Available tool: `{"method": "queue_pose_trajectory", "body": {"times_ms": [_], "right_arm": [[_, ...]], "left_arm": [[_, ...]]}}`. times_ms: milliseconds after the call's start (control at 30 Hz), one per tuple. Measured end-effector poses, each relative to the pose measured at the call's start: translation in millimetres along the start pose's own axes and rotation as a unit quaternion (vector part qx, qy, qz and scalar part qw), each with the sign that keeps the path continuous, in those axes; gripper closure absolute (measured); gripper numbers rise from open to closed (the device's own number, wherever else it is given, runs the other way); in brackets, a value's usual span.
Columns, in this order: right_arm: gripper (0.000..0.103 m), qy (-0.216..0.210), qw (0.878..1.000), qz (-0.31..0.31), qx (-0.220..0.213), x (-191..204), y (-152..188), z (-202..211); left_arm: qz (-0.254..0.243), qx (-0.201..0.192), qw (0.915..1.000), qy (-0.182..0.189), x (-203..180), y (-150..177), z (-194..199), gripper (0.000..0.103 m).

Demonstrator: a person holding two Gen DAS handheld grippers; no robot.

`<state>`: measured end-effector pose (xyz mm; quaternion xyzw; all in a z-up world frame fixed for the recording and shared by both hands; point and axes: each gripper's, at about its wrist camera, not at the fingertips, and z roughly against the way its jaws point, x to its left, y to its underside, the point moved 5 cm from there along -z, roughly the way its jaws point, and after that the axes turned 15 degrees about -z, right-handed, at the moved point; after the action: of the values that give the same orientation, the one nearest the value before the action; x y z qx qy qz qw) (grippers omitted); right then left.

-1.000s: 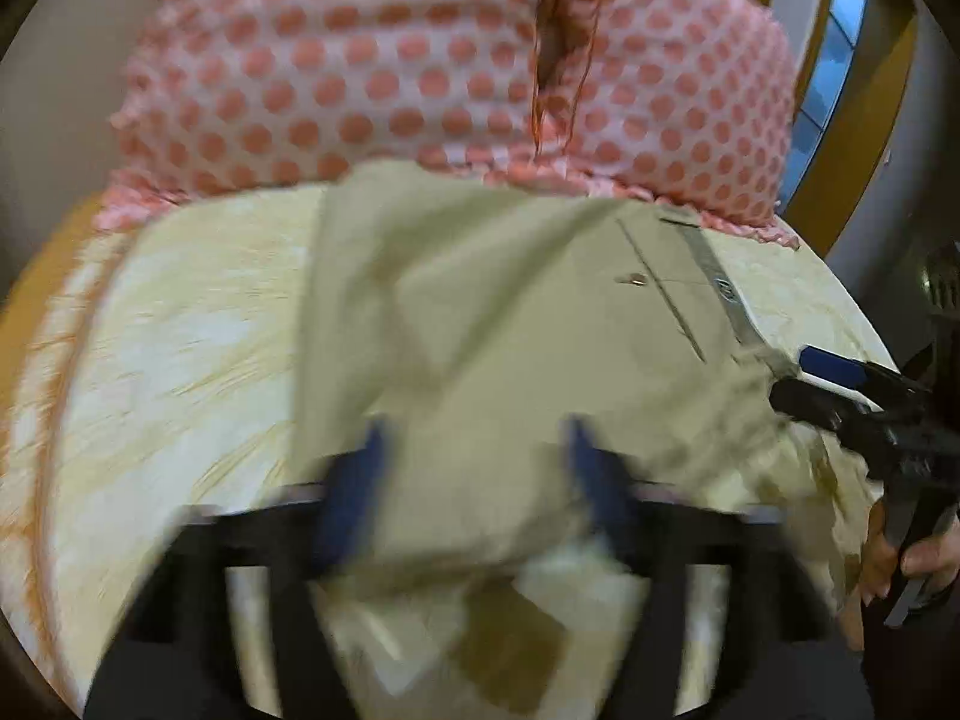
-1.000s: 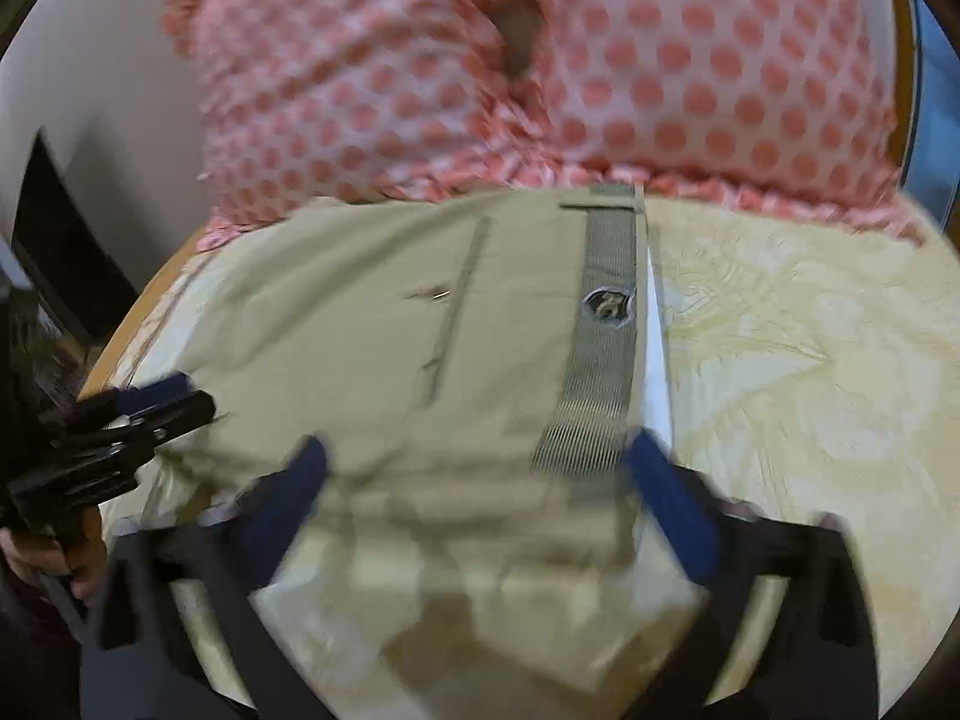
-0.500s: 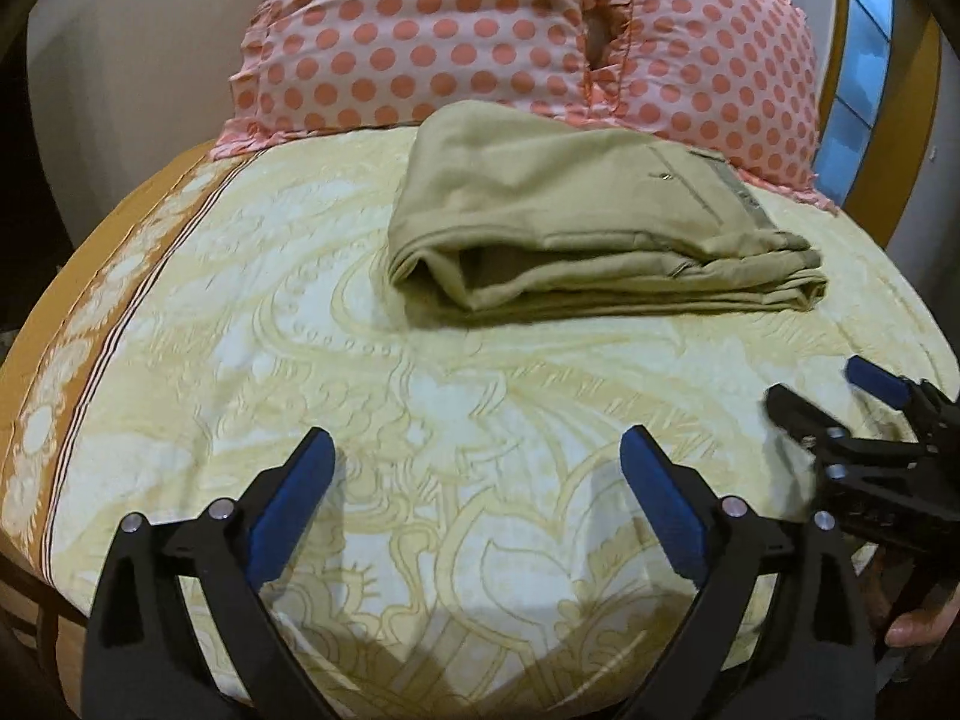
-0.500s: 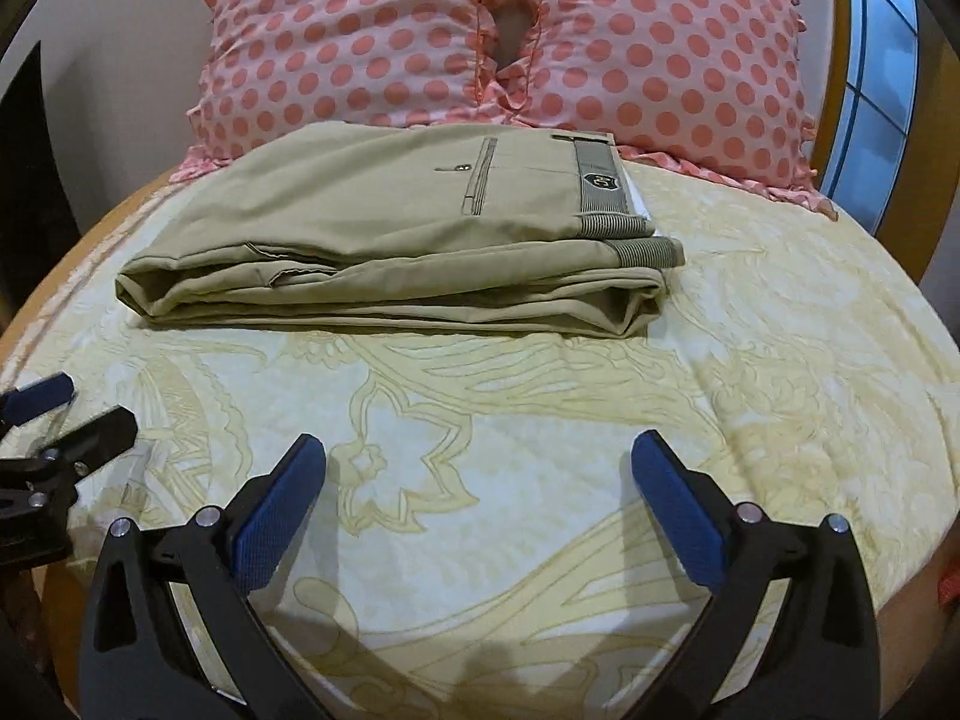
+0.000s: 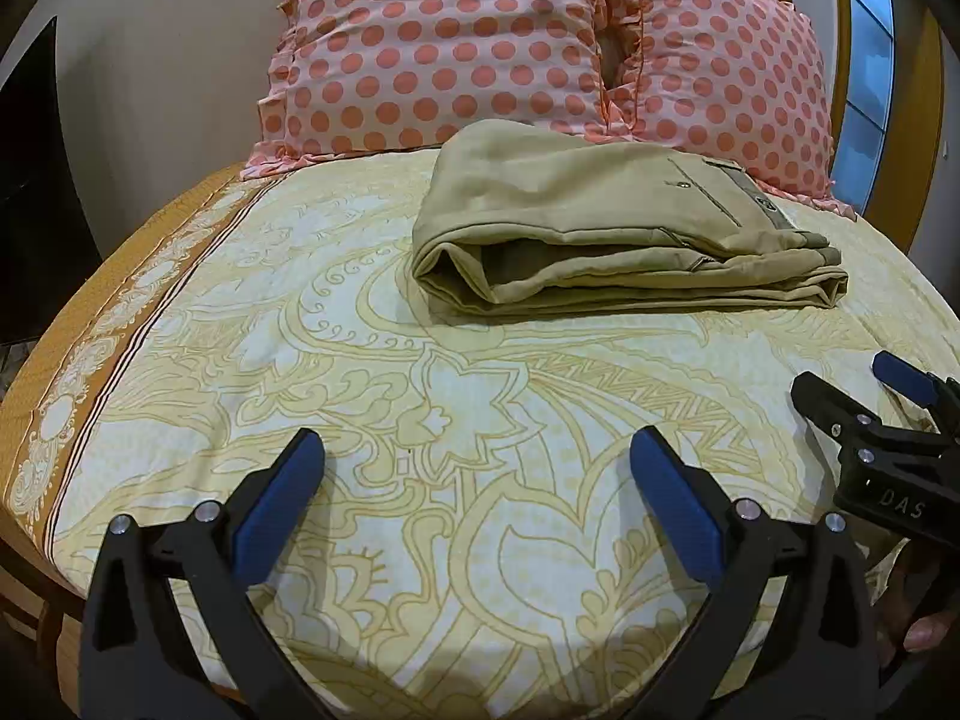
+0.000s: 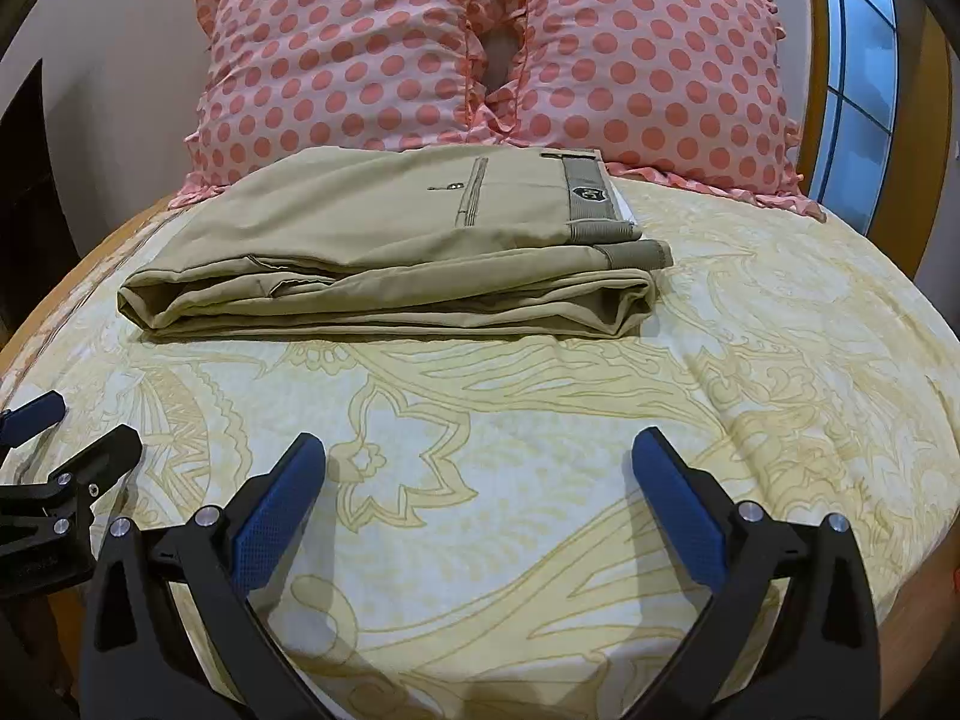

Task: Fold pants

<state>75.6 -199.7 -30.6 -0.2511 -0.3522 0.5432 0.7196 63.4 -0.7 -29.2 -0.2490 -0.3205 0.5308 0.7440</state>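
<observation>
The khaki pants lie folded in a flat bundle on the bed, just in front of the pillows; they also show in the right wrist view, waistband to the right. My left gripper is open and empty, well back from the pants above the bedspread. My right gripper is open and empty too, equally far back. The right gripper also shows at the right edge of the left wrist view, and the left gripper at the left edge of the right wrist view.
Two pink polka-dot pillows stand behind the pants against the wall. The yellow patterned bedspread has an orange border along the left bed edge. A window is at the far right.
Both grippers let go of the pants and pulled back toward the foot of the bed. The pants now lie folded and still near the pillows.
</observation>
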Motion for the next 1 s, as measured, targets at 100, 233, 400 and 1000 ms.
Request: {"method": "queue_pose_trajectory", "body": {"times_ms": [100, 233, 400, 1000], "right_arm": [[0.001, 0.0, 1.0, 0.0, -0.003, 0.3, 0.3, -0.2], [0.001, 0.0, 1.0, 0.0, -0.003, 0.8, 0.2, -0.5], [0.001, 0.0, 1.0, 0.0, -0.004, 1.1, 0.2, -0.6], [0.001, 0.0, 1.0, -0.001, -0.005, 1.3, 0.7, -0.9]], "left_arm": [[0.0, -0.001, 1.0, 0.0, 0.7, -0.3, -0.2, 0.002], [0.0, -0.001, 1.0, 0.0, 0.8, -0.1, -0.4, 0.002], [-0.001, -0.001, 1.0, 0.001, 1.6, 0.1, -0.5, 0.002], [-0.001, -0.003, 1.0, 0.001, 2.1, 0.5, -0.8, 0.002]]}}
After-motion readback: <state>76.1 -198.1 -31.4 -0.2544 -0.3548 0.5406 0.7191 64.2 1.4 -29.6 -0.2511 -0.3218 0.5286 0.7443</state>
